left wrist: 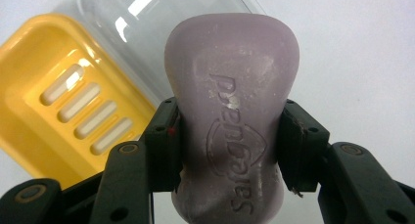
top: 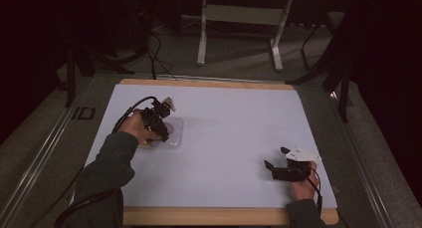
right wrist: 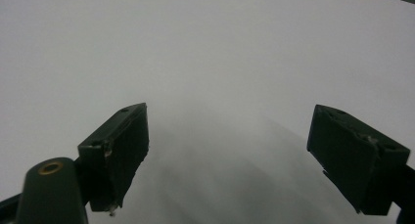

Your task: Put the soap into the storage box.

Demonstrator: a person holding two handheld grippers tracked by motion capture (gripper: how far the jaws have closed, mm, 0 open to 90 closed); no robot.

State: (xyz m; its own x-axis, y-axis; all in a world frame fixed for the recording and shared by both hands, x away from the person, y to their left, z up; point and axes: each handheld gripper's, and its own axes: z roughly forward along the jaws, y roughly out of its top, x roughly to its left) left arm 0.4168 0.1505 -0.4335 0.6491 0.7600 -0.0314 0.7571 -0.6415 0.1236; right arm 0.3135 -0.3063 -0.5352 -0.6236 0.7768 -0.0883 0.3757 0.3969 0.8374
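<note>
Purple soap (left wrist: 232, 121) sits clamped between the left gripper's (left wrist: 230, 145) jaws, gripped at its narrow waist, embossed lettering facing the camera. Behind it in the left gripper view: a yellow tray (left wrist: 58, 106) with slots, and a clear lid (left wrist: 132, 33) beside and partly over it, both on the white surface (left wrist: 357, 62). High view puts the left gripper (top: 160, 128) at the surface's left side, over the clear lid (top: 175, 136), the soap (top: 168, 128) showing pinkish there; cannot tell if the soap touches anything below. Left hand (top: 135, 128) wraps the gripper, dark sleeve (top: 107, 163) trailing back. Right gripper (top: 276, 161) sits low near the right front of the surface (top: 224, 138), held by the right hand (top: 303, 185). In the right gripper view its jaws stand wide apart, the gripper (right wrist: 230, 150) holding nothing, white surface beneath.
</note>
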